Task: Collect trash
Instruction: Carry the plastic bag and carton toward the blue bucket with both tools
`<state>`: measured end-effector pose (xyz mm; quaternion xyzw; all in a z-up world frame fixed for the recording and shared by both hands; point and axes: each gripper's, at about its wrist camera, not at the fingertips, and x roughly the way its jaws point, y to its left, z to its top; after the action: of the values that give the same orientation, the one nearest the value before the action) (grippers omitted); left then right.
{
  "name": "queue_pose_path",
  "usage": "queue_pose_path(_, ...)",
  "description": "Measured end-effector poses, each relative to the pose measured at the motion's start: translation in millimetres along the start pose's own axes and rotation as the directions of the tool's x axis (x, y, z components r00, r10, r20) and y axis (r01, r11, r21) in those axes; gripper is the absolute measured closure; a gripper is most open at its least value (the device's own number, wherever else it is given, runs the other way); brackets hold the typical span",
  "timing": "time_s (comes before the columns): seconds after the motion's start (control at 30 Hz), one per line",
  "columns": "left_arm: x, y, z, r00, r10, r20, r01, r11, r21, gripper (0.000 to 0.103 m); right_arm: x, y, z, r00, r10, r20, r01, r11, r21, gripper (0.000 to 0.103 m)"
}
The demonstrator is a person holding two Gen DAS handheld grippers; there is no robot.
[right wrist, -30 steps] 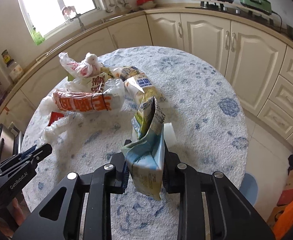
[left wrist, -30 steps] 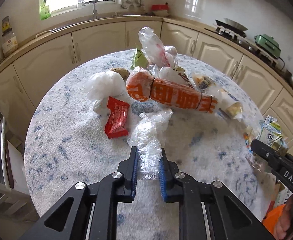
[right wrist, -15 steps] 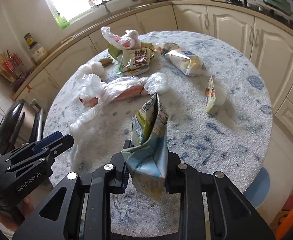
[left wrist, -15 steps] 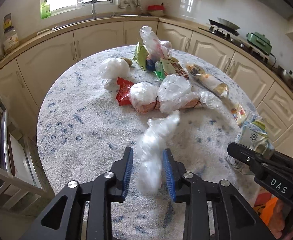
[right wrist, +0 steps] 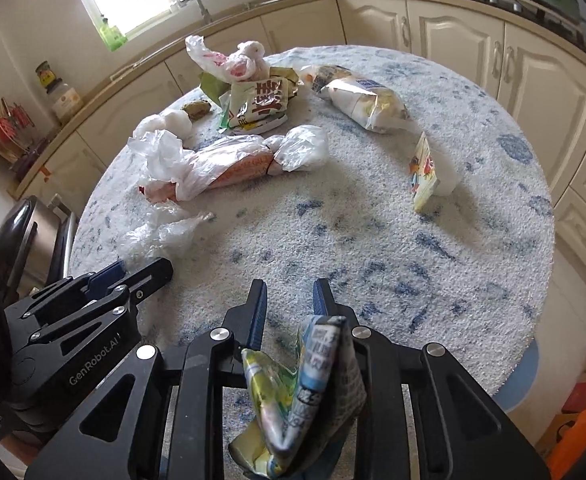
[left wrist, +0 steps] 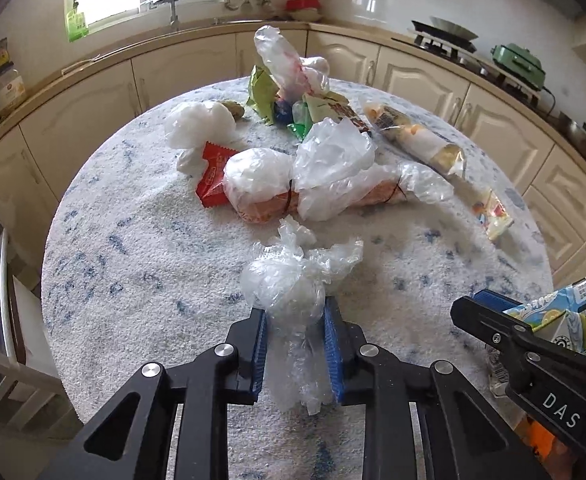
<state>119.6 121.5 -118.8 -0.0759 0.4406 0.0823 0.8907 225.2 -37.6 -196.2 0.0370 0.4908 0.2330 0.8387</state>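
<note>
Trash lies on the desk (left wrist: 141, 280); left tongs (left wrist: 295, 316) have just closed on a clear plastic bag (left wrist: 283, 288), right tongs (right wrist: 289, 292) grip a crumpled carton (right wrist: 309, 392).

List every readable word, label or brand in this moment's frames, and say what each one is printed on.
"DAS": white letters on the right gripper, seen from the left wrist.
"GenRobot.AI": white letters on the left gripper, seen from the right wrist.
Crushed drink carton held in the right gripper: print too blurred to read.
Snack wrapper with large red characters: not legible.
Jar on the counter: label too small.
</note>
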Motion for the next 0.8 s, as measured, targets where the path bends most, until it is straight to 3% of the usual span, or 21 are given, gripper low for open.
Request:
queue_pose_path(0.23,-2,-10,-5,1.000,0.015,-0.006,-0.015,1.000,0.021,0.081,-13,-6,-18,0.999,-0.013,0.038,0.013,1.000,-0.008,0.077)
queue_pose_path(0.53,-7,-13,-15,1.000,0.023,-0.001,-0.023,0.999,0.023,0.081,-28,-4,-51,0.983,-0.053,0.173,0.063,0.997,-0.053,0.077)
queue_pose_path(0.8,-15,-25,-19,1.000,0.009,0.013,-0.009,0.999,0.049,0.082,-27,-6,-41,0.984,-0.091,0.156,0.095,0.995,-0.018,0.078)
